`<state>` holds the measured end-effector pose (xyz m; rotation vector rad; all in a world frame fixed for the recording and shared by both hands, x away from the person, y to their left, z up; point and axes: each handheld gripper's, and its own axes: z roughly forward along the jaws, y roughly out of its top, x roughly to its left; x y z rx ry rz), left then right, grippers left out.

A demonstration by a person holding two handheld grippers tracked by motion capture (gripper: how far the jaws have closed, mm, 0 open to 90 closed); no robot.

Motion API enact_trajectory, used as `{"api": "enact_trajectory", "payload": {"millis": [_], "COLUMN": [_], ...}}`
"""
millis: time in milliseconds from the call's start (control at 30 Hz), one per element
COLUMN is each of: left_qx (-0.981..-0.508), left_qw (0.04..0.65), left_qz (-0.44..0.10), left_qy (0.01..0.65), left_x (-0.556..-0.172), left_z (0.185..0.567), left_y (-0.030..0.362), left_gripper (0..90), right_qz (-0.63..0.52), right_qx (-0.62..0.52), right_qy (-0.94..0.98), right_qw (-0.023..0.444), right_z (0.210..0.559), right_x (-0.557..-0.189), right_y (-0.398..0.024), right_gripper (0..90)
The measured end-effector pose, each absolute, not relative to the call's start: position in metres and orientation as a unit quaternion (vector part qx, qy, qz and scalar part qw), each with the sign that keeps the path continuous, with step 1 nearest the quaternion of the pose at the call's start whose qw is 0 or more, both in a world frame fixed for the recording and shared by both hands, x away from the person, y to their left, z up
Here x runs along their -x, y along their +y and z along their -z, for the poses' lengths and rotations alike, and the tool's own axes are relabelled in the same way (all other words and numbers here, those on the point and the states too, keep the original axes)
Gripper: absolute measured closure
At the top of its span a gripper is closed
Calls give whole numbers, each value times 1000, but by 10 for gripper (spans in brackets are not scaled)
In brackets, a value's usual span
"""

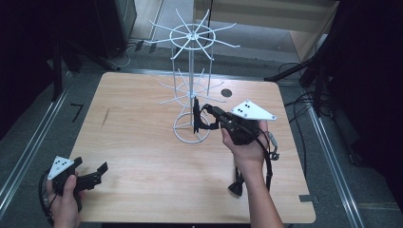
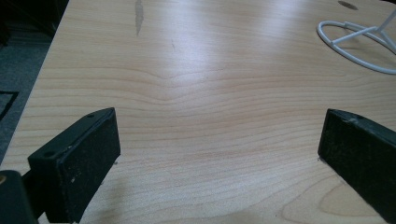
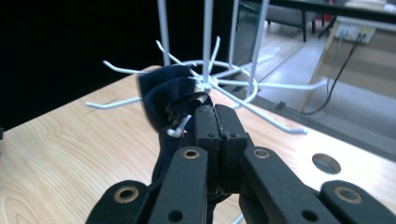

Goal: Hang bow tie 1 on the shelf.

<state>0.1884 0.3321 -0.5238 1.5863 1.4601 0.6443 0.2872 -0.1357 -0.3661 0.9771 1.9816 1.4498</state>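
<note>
- Standing toward the far middle of the table, a white wire rack serves as the landmark: a ring base, a thin upright post, and two tiers of hooked arms spreading out like spokes.
- Right of the rack's base, the right gripper is held in a hand and reaches in to the lower tier; its grey plate faces up.
- In the right gripper view its jaws are pressed together, pinching a dark cloth just below the lower arms; a white hook tip curls beside the cloth's loop.
- In the high view the cloth hangs down beside the post, above the ring base.
- Well left of the rack and nearer the person, at the table's near corner, the left gripper is held in the other hand.
- Its jaws stand wide apart with nothing between them, low over bare wood; the rack's base ring shows far off at the upper right of the left gripper view.
- A round hole in the tabletop lies just right of the rack.
</note>
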Motion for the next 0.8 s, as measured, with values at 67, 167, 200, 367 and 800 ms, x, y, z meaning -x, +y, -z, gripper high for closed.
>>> {"api": "enact_trajectory", "payload": {"millis": [67,167,200,367,800], "left_qx": [-636,-636,-637,-636,-635], "left_qw": [431,431,431,431,433], "left_qz": [-259,-258,-258,-257,-259], "left_qy": [585,585,585,586,585], "left_x": [-188,-188,-188,-188,-188], "left_z": [524,524,524,524,524], "left_y": [332,332,332,333,333], "left_gripper": [0,0,0,0,0], "right_qz": [-525,-519,-518,-525,-542], "right_qx": [-370,-385,-389,-393,-407], "right_qy": [726,724,722,715,693], "right_qw": [245,242,242,242,245], "right_z": [370,377,378,385,406], "right_x": [-290,-295,-297,-301,-288], "right_y": [-134,-131,-130,-120,-134], "right_gripper": [900,900,900,827,547]}}
